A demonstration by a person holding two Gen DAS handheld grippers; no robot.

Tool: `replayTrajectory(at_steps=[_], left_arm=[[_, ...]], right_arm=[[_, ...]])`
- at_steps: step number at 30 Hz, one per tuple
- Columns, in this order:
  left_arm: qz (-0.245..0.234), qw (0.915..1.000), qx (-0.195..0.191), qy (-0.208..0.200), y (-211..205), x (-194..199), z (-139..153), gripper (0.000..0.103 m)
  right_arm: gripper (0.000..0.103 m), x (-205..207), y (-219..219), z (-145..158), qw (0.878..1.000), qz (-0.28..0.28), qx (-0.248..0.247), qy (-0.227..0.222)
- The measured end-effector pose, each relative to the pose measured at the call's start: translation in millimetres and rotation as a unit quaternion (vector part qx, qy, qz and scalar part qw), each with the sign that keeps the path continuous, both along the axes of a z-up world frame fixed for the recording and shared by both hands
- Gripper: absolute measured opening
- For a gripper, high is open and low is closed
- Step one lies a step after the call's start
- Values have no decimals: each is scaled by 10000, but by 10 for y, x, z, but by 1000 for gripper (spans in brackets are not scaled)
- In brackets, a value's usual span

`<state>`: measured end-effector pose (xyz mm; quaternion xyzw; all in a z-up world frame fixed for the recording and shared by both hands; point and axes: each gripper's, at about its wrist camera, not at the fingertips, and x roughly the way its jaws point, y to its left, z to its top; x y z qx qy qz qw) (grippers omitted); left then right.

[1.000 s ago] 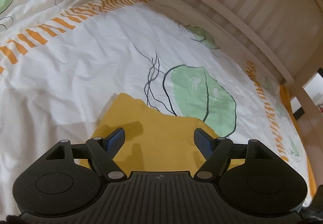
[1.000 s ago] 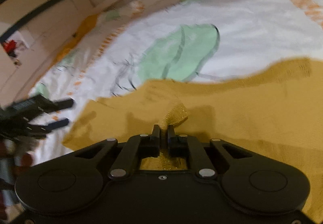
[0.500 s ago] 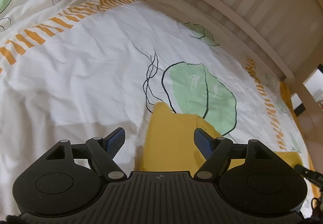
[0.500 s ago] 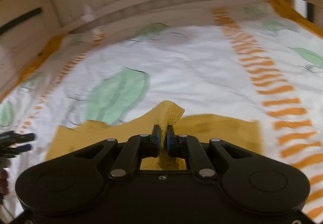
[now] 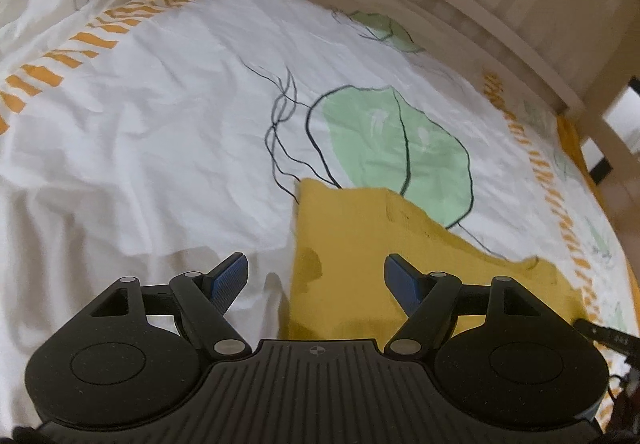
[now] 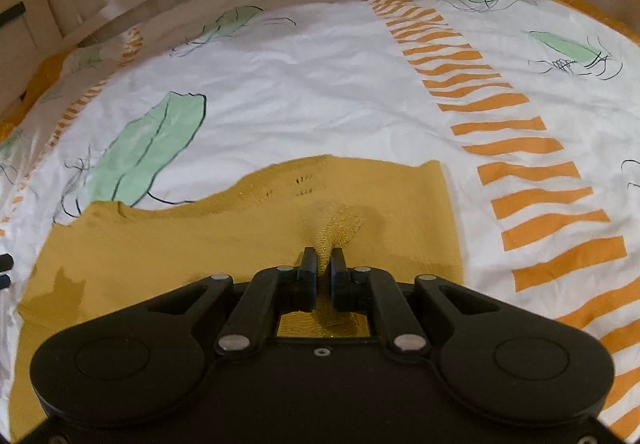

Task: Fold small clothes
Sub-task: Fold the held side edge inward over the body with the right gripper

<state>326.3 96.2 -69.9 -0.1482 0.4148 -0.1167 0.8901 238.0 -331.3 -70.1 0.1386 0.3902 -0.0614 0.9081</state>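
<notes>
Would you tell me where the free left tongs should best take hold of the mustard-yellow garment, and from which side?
Probably the garment's far left corner, approached from above over the white bedsheet. That corner lies flat and exposed with a straight edge running back from it. The left tongs are open above that edge, while the right tongs already pinch a raised fold.

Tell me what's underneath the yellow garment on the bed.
The yellow garment lies on the white leaf-print bedsheet. One green leaf runs partly under its edge. Whatever else sits beneath is covered by the fabric and can't be seen.
</notes>
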Motion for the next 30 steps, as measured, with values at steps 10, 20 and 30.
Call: replayTrajectory(at_steps=[10, 20, 30], left_arm=[[-249, 9996, 119, 82, -116, -23, -46, 74], [132, 9999, 35, 8, 15, 12, -9, 74], [53, 9998, 108, 149, -2, 61, -65, 74]], right_arm=[[12, -45, 20, 27, 9972, -118, -736, -9], [49, -147, -314, -105, 9973, -496, 504, -198], [51, -154, -245, -181, 9981, -299, 496, -219]])
